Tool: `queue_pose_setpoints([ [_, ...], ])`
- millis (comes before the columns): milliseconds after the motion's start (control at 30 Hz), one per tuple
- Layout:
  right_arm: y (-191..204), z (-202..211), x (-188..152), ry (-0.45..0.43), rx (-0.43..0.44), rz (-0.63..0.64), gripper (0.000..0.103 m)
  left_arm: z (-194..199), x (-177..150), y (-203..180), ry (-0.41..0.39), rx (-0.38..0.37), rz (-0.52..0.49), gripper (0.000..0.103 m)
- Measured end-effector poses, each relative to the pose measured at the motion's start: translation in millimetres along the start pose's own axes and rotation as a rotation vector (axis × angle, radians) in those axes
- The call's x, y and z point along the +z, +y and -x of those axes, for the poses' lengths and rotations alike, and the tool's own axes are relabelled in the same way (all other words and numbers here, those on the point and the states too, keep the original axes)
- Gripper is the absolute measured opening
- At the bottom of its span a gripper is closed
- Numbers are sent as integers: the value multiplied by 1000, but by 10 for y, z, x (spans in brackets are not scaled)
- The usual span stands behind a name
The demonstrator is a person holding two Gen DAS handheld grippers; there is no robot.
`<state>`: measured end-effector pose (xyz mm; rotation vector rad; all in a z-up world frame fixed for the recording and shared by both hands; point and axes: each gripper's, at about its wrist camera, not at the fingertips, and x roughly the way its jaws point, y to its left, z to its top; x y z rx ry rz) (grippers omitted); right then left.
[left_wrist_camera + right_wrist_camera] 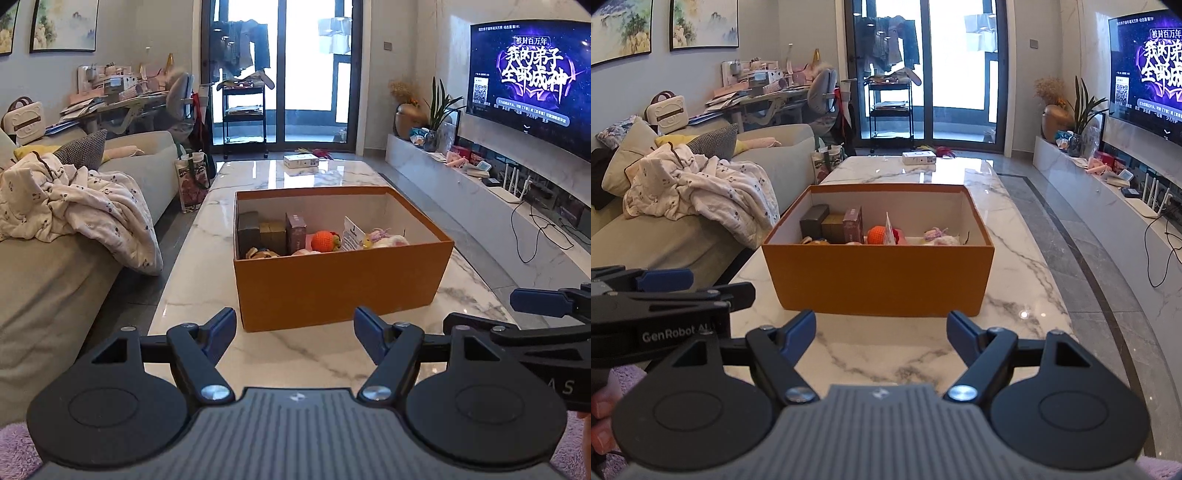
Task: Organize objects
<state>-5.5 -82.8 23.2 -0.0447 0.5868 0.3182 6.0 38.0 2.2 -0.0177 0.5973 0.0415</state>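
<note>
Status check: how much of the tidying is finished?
Done: the orange cardboard box on the marble table already holds small boxes and the orange crocheted toy. In hand: nothing; the left gripper and right gripper are both open and short of the box. Possibly left: the white flat box at the far end.

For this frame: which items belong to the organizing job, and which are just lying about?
Job:
- open orange cardboard box
- orange crocheted ball inside it
- dark upright small boxes inside it
- both grippers, left and right, open and empty

Lying about:
- flat white box at the marble table's far end
- crumpled white blanket
- television
</note>
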Motion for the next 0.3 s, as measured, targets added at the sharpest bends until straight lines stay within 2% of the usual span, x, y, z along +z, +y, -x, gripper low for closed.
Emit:
queue_pose_setpoints([
  [300,-54,-40,-8,11,-15,-18,79,-15,-23,-25,-1,-4,6,83],
])
